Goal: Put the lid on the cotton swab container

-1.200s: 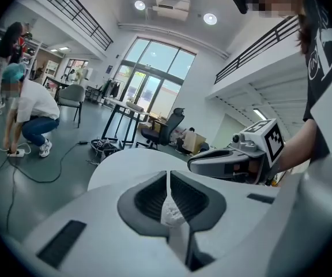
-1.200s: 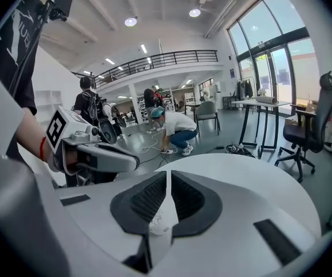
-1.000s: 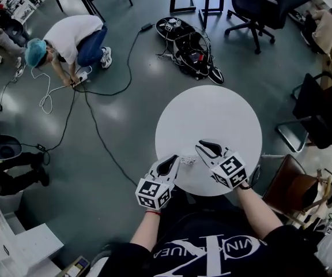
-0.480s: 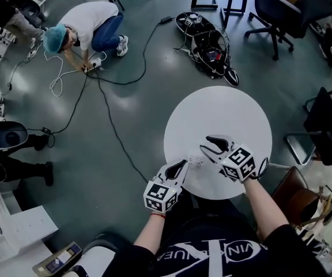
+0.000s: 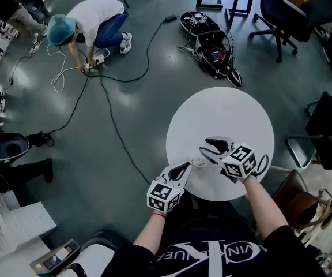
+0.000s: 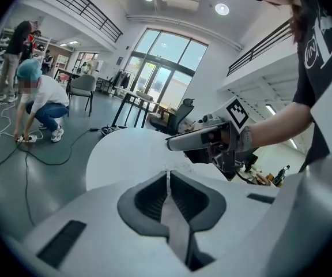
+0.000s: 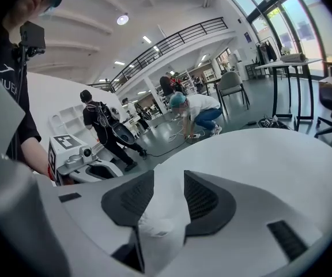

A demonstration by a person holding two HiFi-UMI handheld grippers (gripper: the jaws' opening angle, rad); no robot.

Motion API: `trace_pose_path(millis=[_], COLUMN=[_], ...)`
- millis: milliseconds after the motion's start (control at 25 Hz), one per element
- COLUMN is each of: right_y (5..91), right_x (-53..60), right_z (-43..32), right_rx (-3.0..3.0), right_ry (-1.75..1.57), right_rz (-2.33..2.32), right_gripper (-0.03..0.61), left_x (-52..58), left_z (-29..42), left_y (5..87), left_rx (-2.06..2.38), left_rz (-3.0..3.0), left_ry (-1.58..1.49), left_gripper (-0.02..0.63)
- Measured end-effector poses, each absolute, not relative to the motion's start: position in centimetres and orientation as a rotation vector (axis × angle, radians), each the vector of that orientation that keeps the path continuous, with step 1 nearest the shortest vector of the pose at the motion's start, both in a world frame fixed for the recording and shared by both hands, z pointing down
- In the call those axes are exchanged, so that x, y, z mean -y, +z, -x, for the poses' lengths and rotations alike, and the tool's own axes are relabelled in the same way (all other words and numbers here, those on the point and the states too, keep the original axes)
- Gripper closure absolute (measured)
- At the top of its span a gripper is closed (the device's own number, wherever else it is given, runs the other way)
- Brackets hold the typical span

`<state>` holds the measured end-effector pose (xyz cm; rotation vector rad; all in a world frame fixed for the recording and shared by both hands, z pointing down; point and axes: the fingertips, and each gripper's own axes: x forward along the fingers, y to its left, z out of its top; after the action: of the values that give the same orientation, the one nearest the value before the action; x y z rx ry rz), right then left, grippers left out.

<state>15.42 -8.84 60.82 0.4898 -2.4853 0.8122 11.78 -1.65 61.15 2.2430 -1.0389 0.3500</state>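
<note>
While your right gripper (image 7: 169,180) is opening, its fingers (image 7: 128,199) standing wide and off the white cotton swab container (image 7: 153,227) that sits low between them on the round table (image 5: 223,111), your left gripper (image 6: 168,176) has its fingers (image 6: 148,198) pressed together, tips just beside that container.

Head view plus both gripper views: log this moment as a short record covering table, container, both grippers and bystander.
table: round, white
container: small clear cotton swab container near the table's near edge, between both gripper tips
left gripper: jaws together, seemingly pinching the container's thin edge
right gripper: jaws opening, pads clear of the whitish thing low between them
lid: too small to tell if seated
bystander: person crouched over floor cables
</note>
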Motion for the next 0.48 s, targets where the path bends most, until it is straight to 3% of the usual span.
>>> trace_pose_path(millis=[480], right_y=[59.5], right_x=[8.6], right_z=[-15.6], right_rx=[2.511], right_ry=[0.838], right_rz=[-0.496], right_gripper=[0.437], left_x=[2.0], left_z=[-11.7], left_y=[61.2], left_rx=[1.018], left_rz=[-2.251], left_ry=[0.343], left_gripper=[0.588])
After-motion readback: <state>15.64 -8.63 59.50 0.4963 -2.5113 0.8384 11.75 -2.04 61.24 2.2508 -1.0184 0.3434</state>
